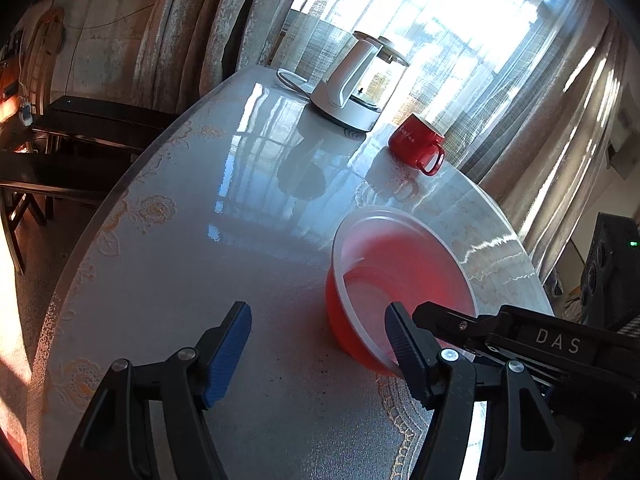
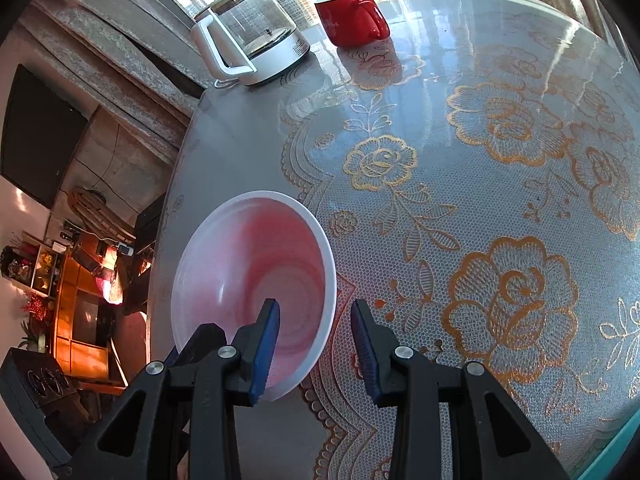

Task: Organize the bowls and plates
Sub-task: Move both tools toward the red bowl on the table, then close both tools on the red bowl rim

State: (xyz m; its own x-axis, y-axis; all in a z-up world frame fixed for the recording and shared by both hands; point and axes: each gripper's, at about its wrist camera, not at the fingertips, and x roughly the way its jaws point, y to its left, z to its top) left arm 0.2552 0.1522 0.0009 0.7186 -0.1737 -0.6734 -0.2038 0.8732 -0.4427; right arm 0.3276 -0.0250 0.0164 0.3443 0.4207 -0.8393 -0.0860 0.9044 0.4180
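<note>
Right gripper (image 2: 314,344) straddled bowl (image 2: 256,280) rim, jaws spread, not pinching; left gripper (image 1: 318,344) gaped empty; best close squarely on rim before lifting.

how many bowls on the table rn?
1. A red bowl with a white inside, near the table edge, its rim between the right gripper fingers. No plates show; more dishes may lie outside both views.
</note>
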